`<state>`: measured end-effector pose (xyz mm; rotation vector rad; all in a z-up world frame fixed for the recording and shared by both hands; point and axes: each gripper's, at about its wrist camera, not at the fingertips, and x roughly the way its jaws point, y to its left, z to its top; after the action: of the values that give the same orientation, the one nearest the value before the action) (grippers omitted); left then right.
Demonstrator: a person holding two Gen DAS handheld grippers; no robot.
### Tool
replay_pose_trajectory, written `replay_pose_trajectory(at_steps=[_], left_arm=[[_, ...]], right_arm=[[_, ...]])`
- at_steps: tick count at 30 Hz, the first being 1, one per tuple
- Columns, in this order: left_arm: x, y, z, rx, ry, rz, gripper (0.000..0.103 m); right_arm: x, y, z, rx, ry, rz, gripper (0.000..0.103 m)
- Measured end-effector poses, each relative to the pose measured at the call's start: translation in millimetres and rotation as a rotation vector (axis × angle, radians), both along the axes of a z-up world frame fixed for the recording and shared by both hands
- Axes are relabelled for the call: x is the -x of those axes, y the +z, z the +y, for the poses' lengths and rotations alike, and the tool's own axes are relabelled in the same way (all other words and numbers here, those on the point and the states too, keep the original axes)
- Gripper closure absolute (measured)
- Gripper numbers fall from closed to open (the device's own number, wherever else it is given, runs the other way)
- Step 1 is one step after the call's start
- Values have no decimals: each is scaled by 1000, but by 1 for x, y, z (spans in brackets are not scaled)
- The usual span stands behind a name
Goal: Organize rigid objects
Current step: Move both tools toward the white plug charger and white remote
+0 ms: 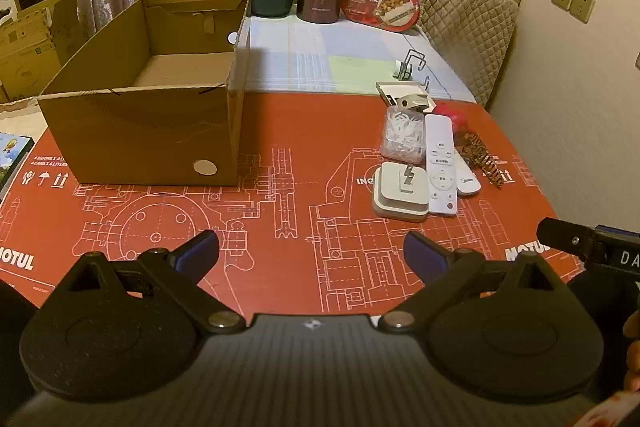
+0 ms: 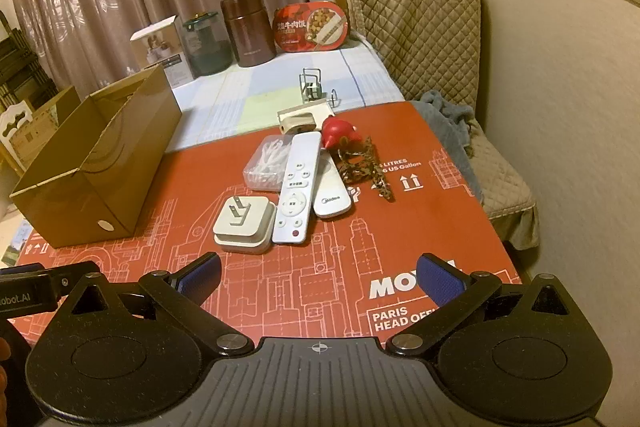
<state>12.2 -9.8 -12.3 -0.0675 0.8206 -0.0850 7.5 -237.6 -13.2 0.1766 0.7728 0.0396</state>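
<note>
While both sets of tongs hang released above the near edge of the red mat on the tabletop (image 2: 440, 187), nothing lies between either pair of fingers. The rigid things sit in one cluster on the right half of the mat: a white plug adapter (image 2: 245, 223) nearest, the long white remote (image 2: 298, 189) touching its right side, a second white remote (image 2: 332, 193) partly under that one, a clear box of small white pieces (image 2: 266, 163) behind, and a red bulb (image 2: 336, 135) and striped clip (image 2: 362, 163) farther back. The empty cardboard box (image 2: 96, 163) stands well apart on the left. From the right tongs (image 2: 320, 281) the cluster lies straight ahead and slightly left; from the left tongs (image 1: 312, 253) it lies ahead and off to the right, while the box is ahead-left of them. The right tongs look nearer the pile. The long remote's axis runs away from the viewer, leaning a little right at its far end, so a grip across its narrow width would likely suit, then a carry leftward to the box.
</note>
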Motion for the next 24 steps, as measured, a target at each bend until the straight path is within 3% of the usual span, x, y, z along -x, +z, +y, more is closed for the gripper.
replay_pose_trajectory(at_steps=[24], left_arm=[[0, 3, -1, -5, -8, -4, 6]], right_arm=[[-1, 2, 2, 8, 10, -1, 2]])
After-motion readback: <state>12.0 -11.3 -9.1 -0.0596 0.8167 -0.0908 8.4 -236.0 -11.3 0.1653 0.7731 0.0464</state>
